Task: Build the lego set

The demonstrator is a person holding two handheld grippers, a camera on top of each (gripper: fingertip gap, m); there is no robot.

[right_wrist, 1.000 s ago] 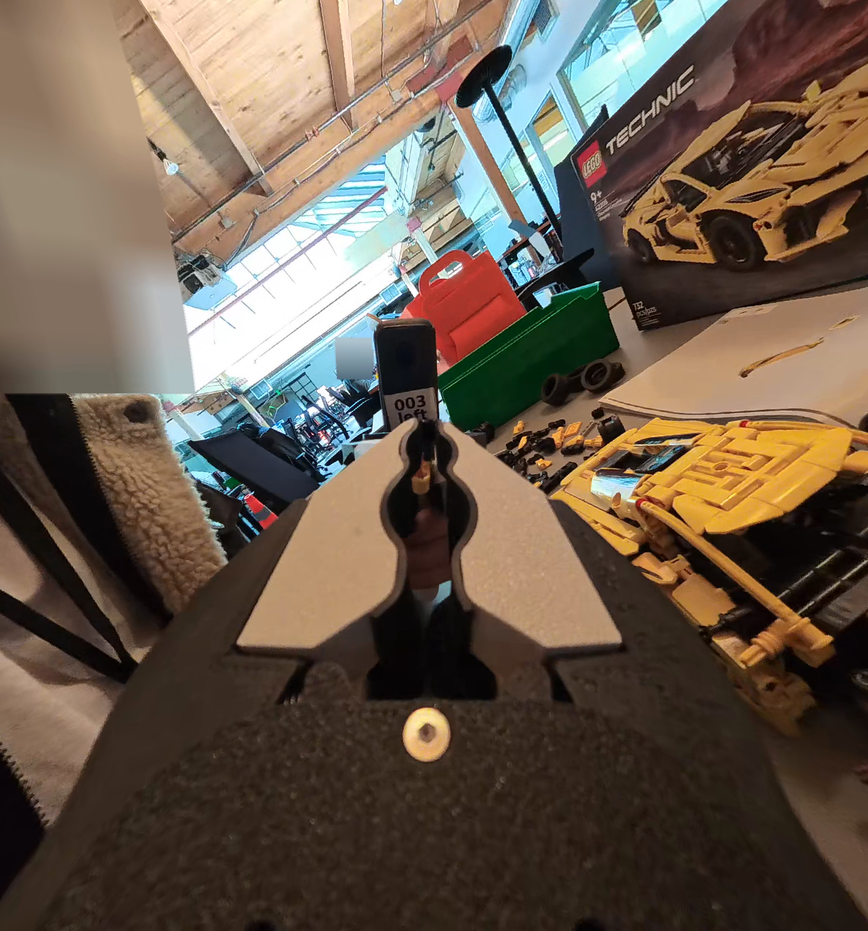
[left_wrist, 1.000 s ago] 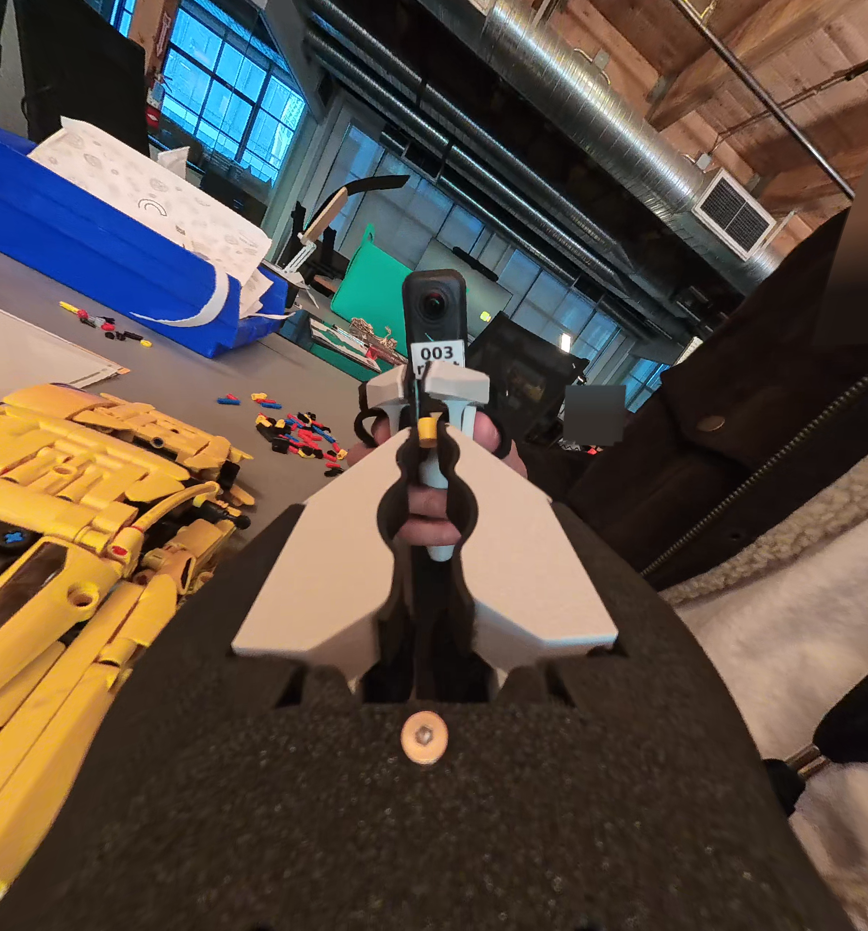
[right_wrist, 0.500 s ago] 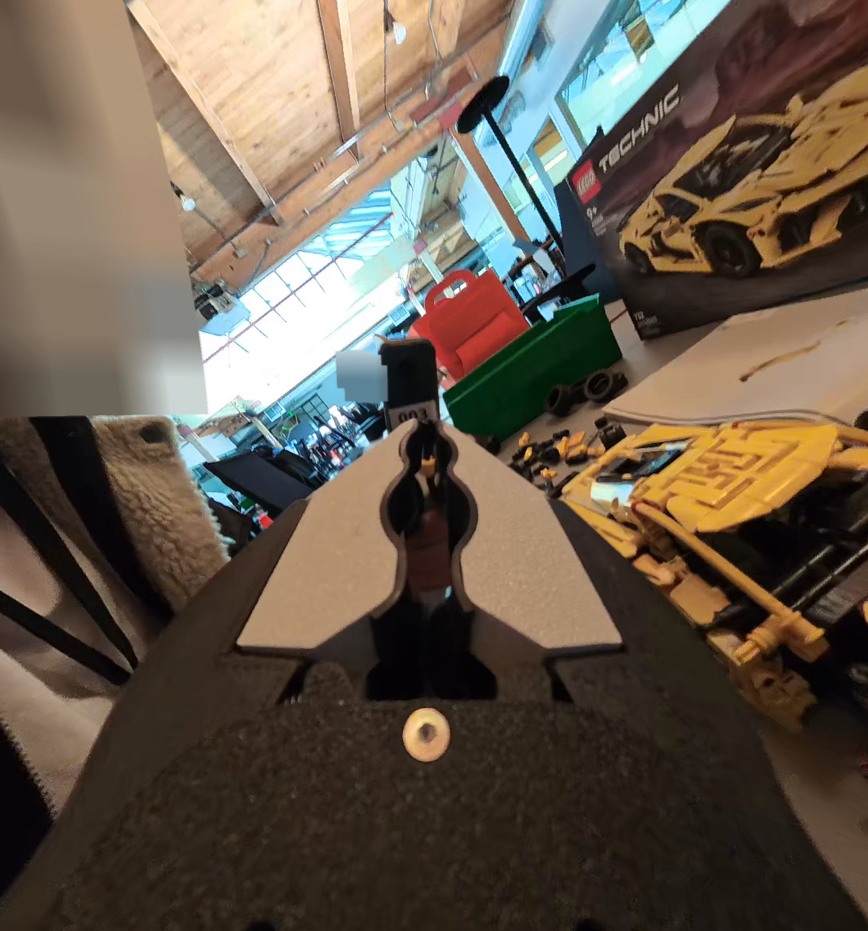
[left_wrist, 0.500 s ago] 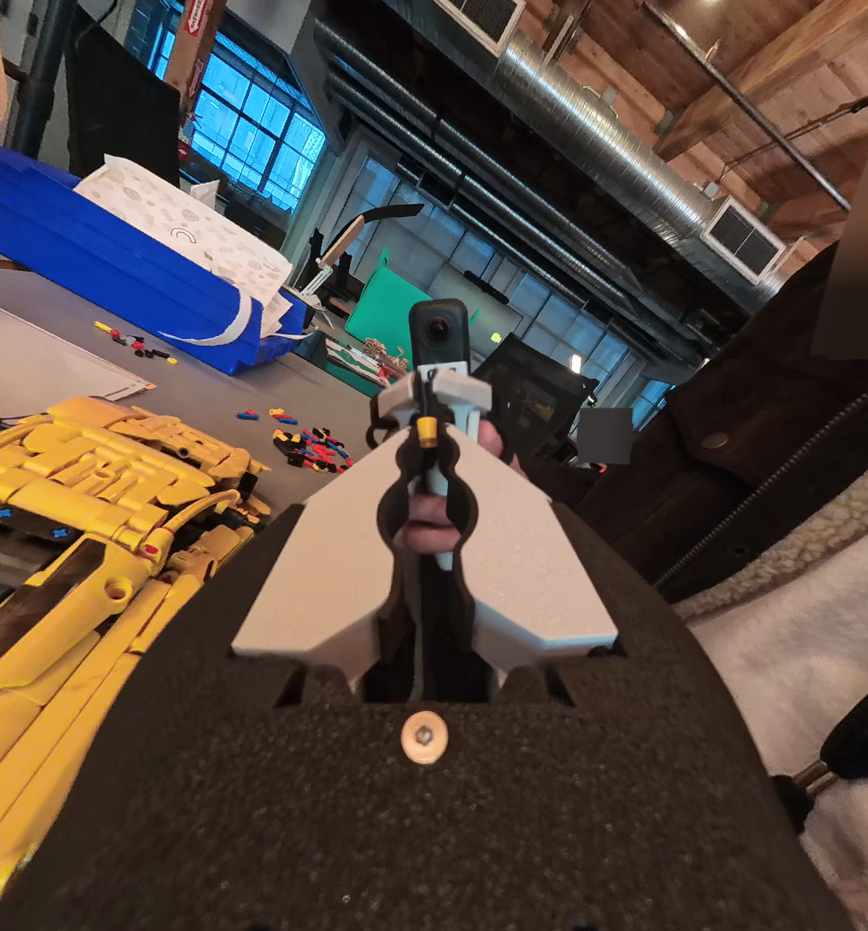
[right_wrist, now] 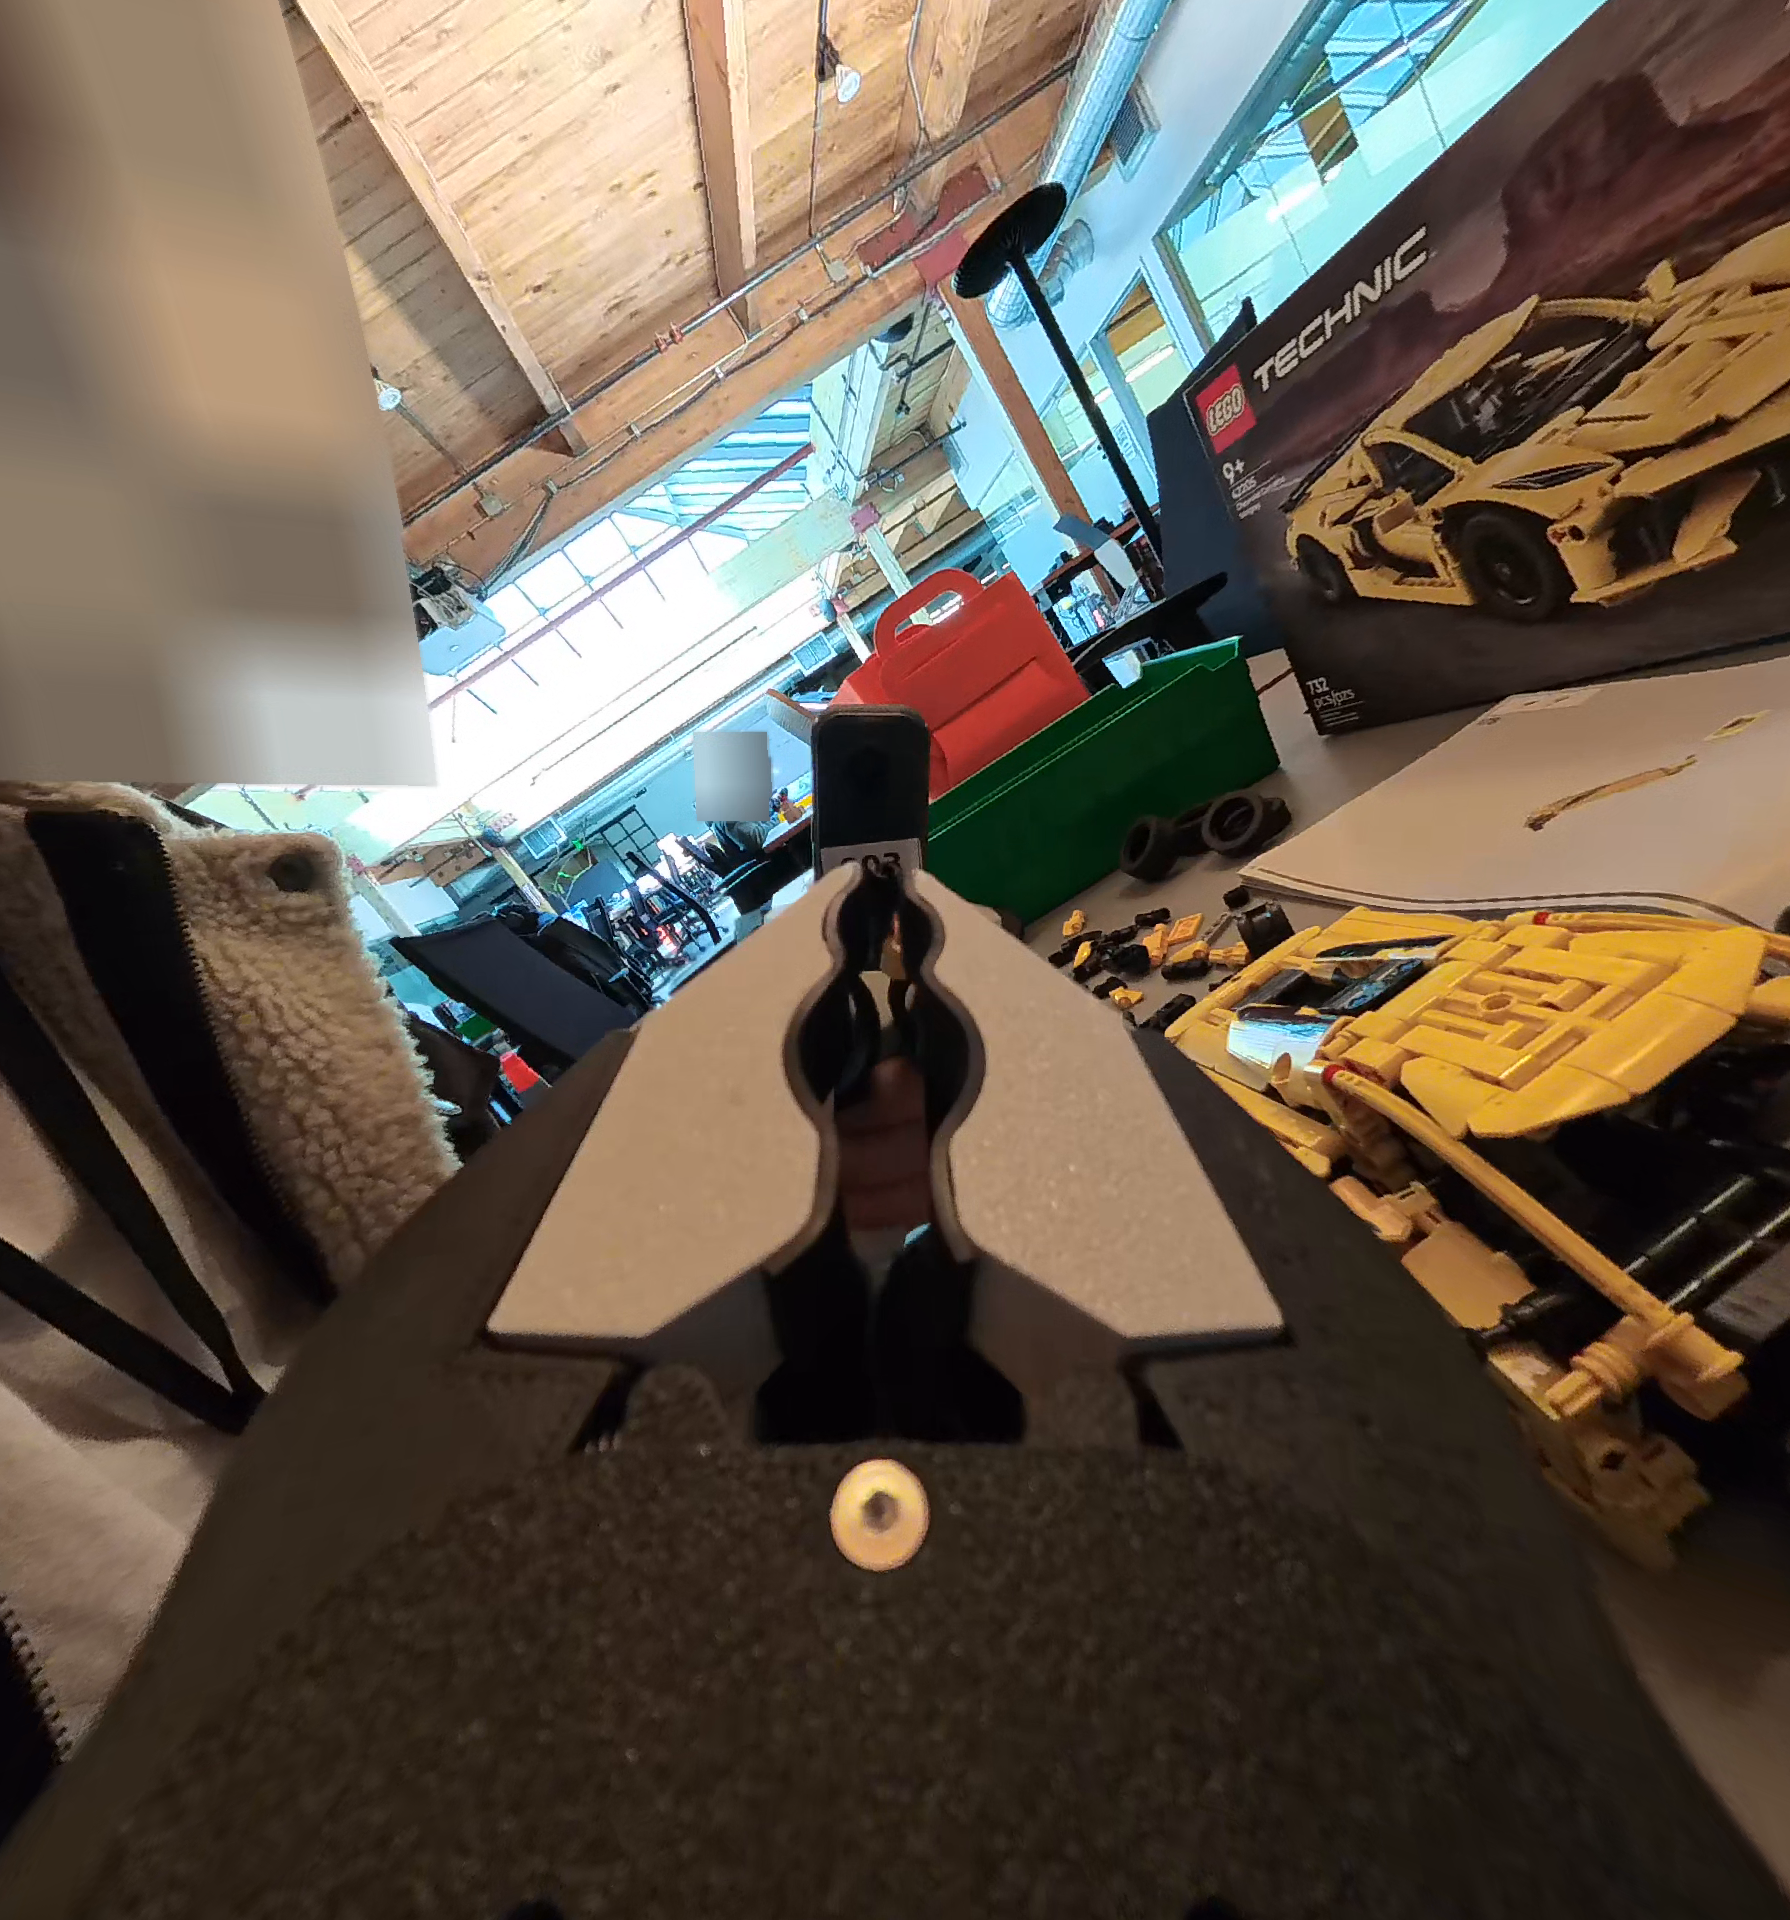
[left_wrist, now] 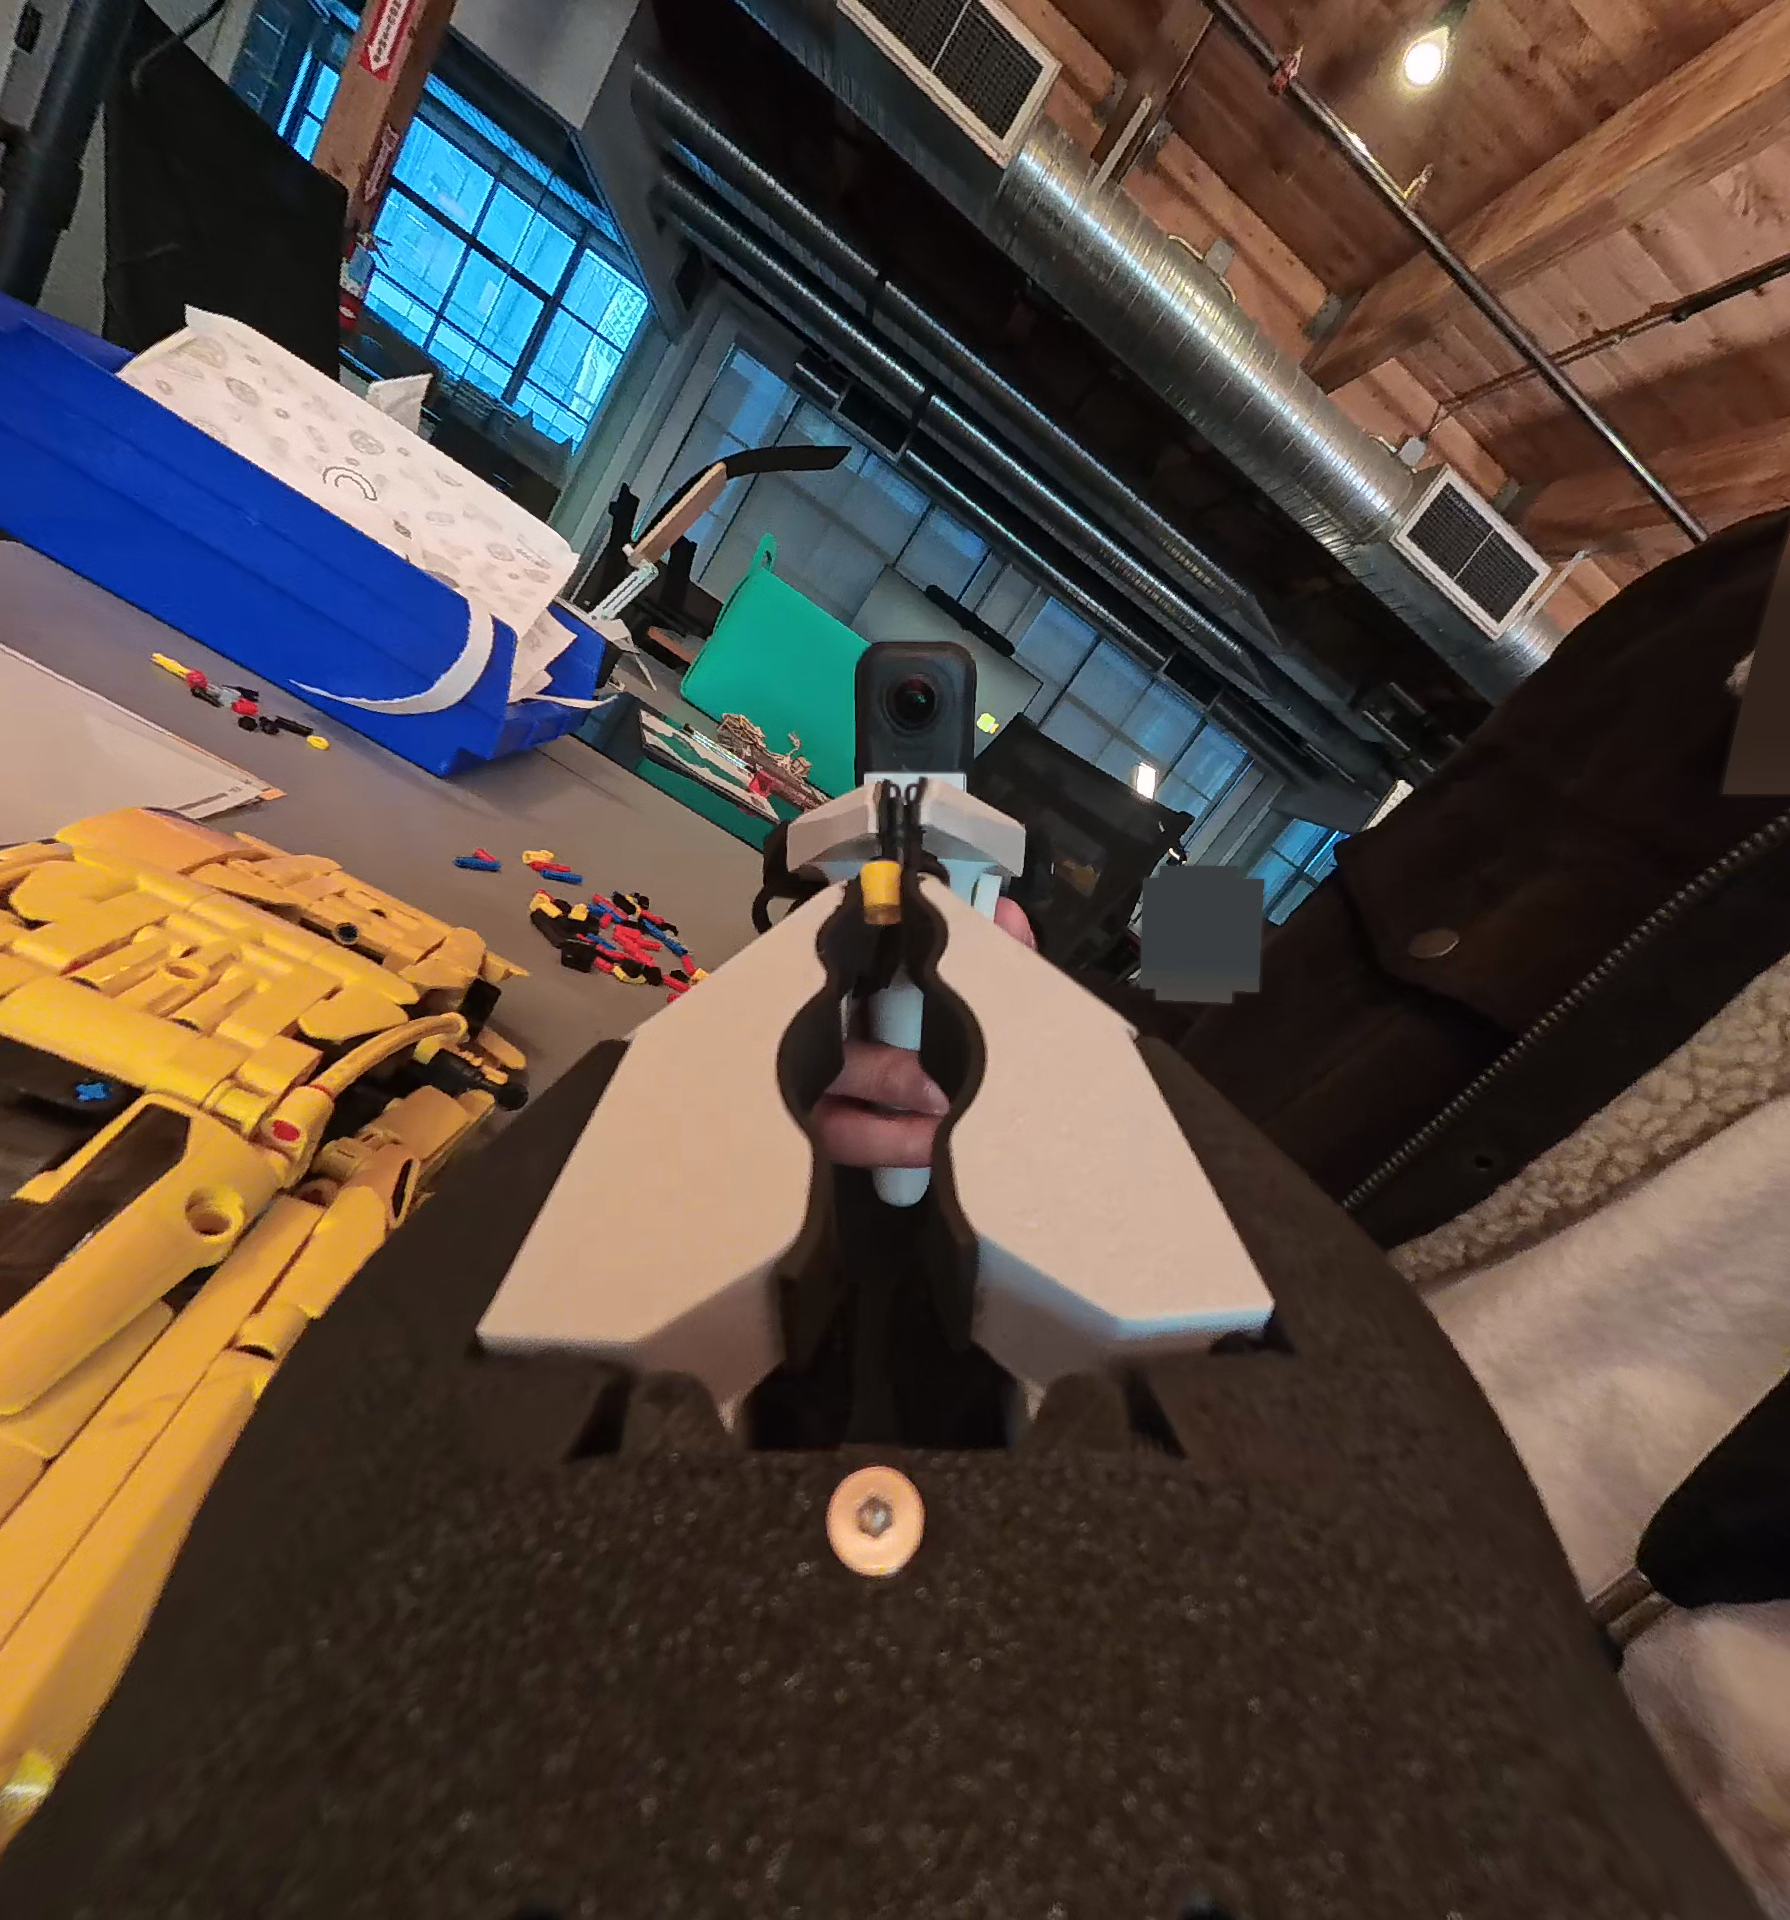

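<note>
My two grippers meet tip to tip above the table edge, in front of a person's jacket. My left gripper [left_wrist: 886, 883] is shut on a small yellow piece [left_wrist: 878, 897] at its tips. A thin black part [left_wrist: 901, 826] runs from that piece into the white tips of my right gripper [left_wrist: 906, 831]. In the right wrist view my right gripper [right_wrist: 875, 883] is shut, and the yellow piece [right_wrist: 896, 951] and black part show through its finger gap. The yellow car model [left_wrist: 143, 1039] lies on the table beside both grippers and also shows in the right wrist view [right_wrist: 1493, 1039].
Loose small pieces [left_wrist: 610, 935] lie beyond the car, with more in the right wrist view [right_wrist: 1151, 951]. A blue bin [left_wrist: 195, 561] with paper stands far left. A green bin [right_wrist: 1099, 790], black tyres [right_wrist: 1203, 831], an open booklet [right_wrist: 1545, 821] and the set's box [right_wrist: 1545, 468] stand behind. The tips of both grippers are at nearly the same place.
Both grippers stay shut and tip to tip. They have drawn slightly closer, so the tag on the left gripper's camera is now mostly hidden. Both views have tilted a little.
</note>
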